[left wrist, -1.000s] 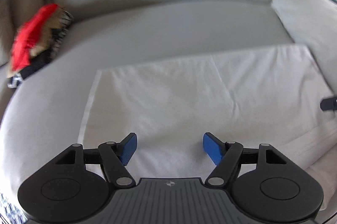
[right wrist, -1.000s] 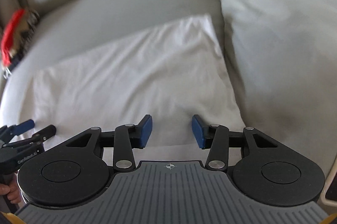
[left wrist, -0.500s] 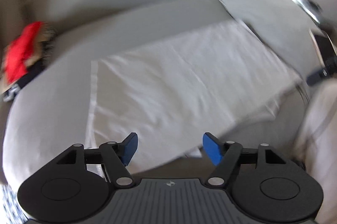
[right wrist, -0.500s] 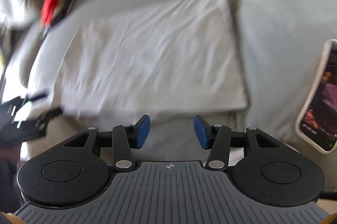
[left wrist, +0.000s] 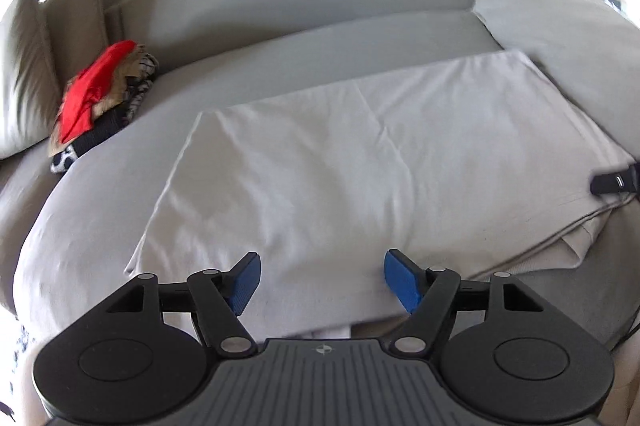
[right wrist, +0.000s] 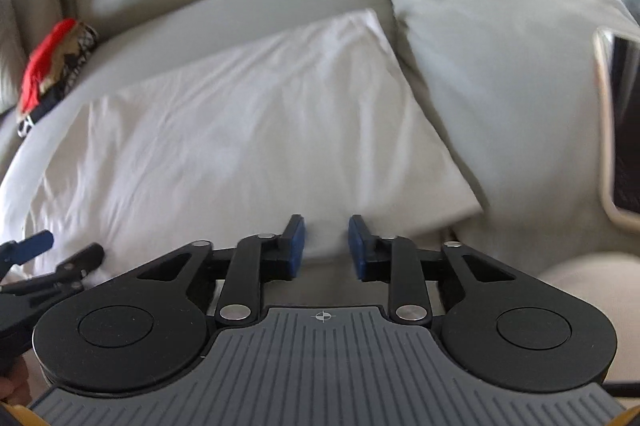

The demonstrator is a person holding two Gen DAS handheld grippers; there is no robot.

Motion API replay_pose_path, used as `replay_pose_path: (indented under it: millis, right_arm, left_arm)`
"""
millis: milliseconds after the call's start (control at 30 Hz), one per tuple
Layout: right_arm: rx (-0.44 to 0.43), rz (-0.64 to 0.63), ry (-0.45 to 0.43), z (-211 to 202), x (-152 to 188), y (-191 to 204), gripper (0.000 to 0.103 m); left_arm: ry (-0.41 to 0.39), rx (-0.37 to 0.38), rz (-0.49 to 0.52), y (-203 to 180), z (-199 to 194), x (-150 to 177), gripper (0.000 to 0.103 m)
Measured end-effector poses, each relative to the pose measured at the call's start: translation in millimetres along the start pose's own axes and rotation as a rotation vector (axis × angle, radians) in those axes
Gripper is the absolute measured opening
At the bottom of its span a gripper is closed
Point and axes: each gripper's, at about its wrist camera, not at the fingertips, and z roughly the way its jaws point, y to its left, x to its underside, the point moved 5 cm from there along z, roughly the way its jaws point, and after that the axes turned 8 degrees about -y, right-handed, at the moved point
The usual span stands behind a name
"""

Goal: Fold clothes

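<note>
A white garment (left wrist: 372, 170) lies folded into a flat rectangle on the grey sofa seat (left wrist: 92, 194); it also shows in the right wrist view (right wrist: 240, 146). My left gripper (left wrist: 322, 282) is open and empty over the garment's near edge. My right gripper (right wrist: 325, 246) is partly open and empty, with a narrower gap, at the garment's near right edge. The right gripper's tip (left wrist: 614, 180) shows at the right of the left wrist view. The left gripper (right wrist: 48, 258) shows at the lower left of the right wrist view.
A pile of clothes with a red piece on top (left wrist: 100, 94) sits at the sofa's left end, also in the right wrist view (right wrist: 52, 66). Beige cushions (left wrist: 36, 66) stand behind it. A pale pillow (right wrist: 500, 66) lies right of the garment. A phone (right wrist: 620, 130) rests at far right.
Both grippers pulled back and swung around, then came back to the garment's near edge. The right gripper's jaws have narrowed. The garment lies as before.
</note>
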Motion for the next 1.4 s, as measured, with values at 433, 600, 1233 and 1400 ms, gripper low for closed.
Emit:
replay_pose_path:
  millis: [433, 600, 1233, 1400]
  right_arm:
    - [-0.087, 0.077, -0.061, -27, -1, 4, 0.051]
    - [-0.115, 0.083, -0.093, -20, -6, 8, 0.051]
    - [-0.226, 0.306, -0.134, 132, -157, -83, 0.054]
    - [-0.215, 0.362, -0.137, 160, -156, -102, 0.053]
  left_arm:
    - [0.056, 0.046, -0.190, 41, -17, -1, 0.070]
    - [0.043, 0.037, -0.219, 47, -15, -3, 0.070]
    - [0.070, 0.054, 0.018, -67, 64, -71, 0.067]
    - [0.104, 0.040, -0.019, -64, 75, -66, 0.071]
